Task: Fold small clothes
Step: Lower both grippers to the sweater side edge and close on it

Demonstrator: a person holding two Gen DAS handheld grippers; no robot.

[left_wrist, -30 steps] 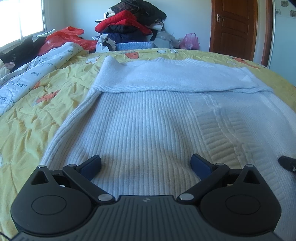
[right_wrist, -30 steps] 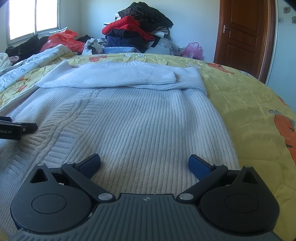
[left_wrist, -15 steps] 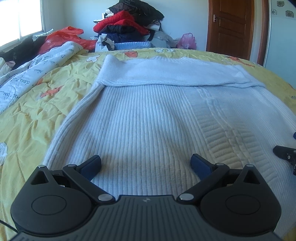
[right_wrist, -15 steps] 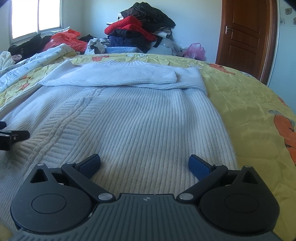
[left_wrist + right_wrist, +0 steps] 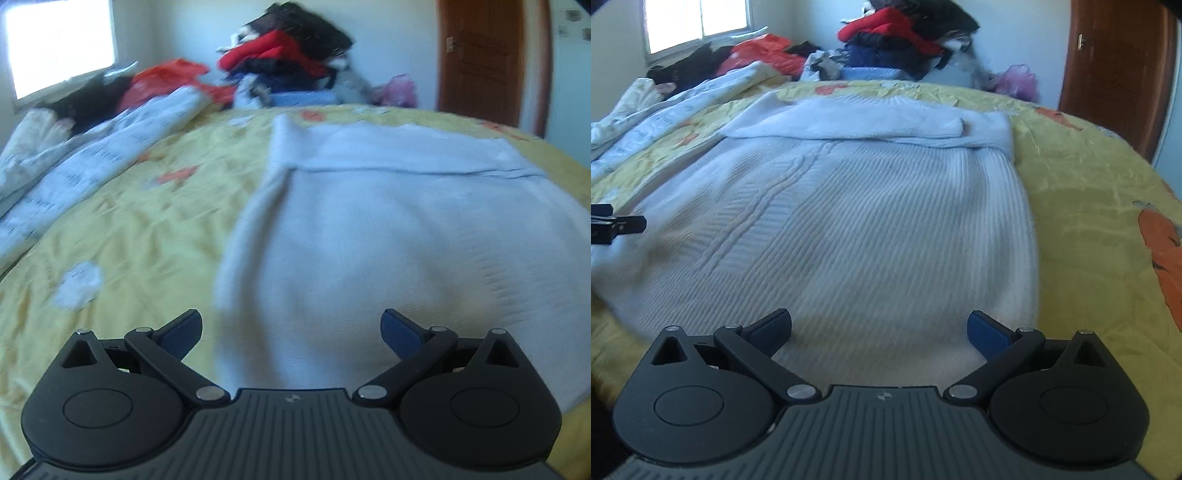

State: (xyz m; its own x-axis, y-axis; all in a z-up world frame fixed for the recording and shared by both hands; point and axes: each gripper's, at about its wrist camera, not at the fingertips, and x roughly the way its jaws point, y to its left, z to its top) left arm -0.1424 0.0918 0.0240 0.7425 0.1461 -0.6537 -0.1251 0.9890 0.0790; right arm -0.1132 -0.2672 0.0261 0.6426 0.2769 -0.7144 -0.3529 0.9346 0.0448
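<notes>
A white ribbed knit sweater lies flat on the yellow bedspread, its sleeves folded across the far end. My left gripper is open and empty above the sweater's near left hem. In the right wrist view the sweater fills the middle. My right gripper is open and empty over the near right hem. The left gripper's tip shows at the left edge of the right wrist view.
A white printed quilt lies along the bed's left side. A heap of red, black and blue clothes sits beyond the far edge. A wooden door stands at the back right. A window is at the back left.
Both grippers have pulled back toward the near hem and shifted left. More yellow bedspread shows at the left. Both jaws stay open. The sweater has not moved.
</notes>
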